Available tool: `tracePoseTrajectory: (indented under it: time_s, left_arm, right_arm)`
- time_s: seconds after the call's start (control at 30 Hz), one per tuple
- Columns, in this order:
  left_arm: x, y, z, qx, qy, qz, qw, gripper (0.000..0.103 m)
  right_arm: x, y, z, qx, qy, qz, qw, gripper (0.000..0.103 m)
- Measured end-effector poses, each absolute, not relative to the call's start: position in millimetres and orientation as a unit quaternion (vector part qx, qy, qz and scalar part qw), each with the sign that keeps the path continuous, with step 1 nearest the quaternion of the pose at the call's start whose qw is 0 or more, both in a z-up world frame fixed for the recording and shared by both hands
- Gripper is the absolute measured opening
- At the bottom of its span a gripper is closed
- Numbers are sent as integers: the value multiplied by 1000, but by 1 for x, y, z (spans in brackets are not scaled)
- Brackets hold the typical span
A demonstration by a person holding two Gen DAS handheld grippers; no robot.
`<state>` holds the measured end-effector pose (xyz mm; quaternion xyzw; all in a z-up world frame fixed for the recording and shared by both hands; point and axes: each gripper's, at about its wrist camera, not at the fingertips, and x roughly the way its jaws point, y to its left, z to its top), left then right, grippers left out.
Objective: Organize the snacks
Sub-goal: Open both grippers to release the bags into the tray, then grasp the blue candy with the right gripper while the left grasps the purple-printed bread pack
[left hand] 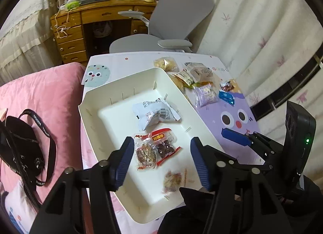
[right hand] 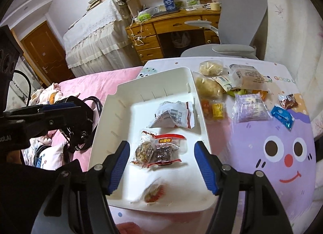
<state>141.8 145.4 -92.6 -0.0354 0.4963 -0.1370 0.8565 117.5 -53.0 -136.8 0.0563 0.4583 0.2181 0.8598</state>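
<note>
A white plastic bin (left hand: pixel 113 100) sits on the table and holds a crumpled white packet (left hand: pixel 155 112), two clear packs of dark snacks with red labels (left hand: pixel 157 149) and a small clear packet (left hand: pixel 172 181). That small packet (right hand: pixel 154 192) looks blurred in the right wrist view. My left gripper (left hand: pixel 162 141) hangs open above the red-labelled packs with nothing between its pads. My right gripper (right hand: pixel 162 145) is open too, over the same packs (right hand: pixel 159 151), and empty. To the right of the bin (right hand: pixel 125 92) lie loose snacks: a purple packet (right hand: pixel 250 108), a blue packet (right hand: pixel 282 117), buns (right hand: pixel 211 67) and yellow sweets (right hand: pixel 217 109).
The table wears a cartoon mat with a purple face (right hand: pixel 282 153). A pink bed with a black strapped bag (left hand: pixel 22 149) lies left of the table. A grey office chair (left hand: pixel 177 18) and a wooden desk (left hand: pixel 97 14) stand behind it. A pale curtain (left hand: pixel 262 32) hangs on the right.
</note>
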Motion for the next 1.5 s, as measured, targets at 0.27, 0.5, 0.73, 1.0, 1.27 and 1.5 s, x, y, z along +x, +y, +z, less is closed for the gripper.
tracePoseTrajectory:
  time_s: [0.27, 0.5, 0.73, 1.0, 1.27, 1.5]
  left_arm:
    - [143, 137, -102, -25, 507, -181, 843, 61]
    - [145, 108, -111, 1, 517, -200, 832, 68]
    - [154, 68, -114, 23, 524, -207, 826, 73]
    - [183, 20, -112, 33, 533, -187, 825, 86]
    - [225, -22, -123, 17, 543, -156, 825, 88]
    - [263, -53, -145, -7, 571, -134, 810, 88]
  right_arm:
    - [99, -59, -142, 71, 473, 170, 862, 67]
    - [84, -81, -147, 79, 487, 133, 860, 67]
    - [83, -119, -153, 91, 497, 101, 857, 67]
    - [97, -163, -161, 102, 508, 85, 851, 67]
    - [117, -210, -184, 117, 522, 87, 841, 71]
    - [142, -245, -209, 115, 528, 86, 837, 71]
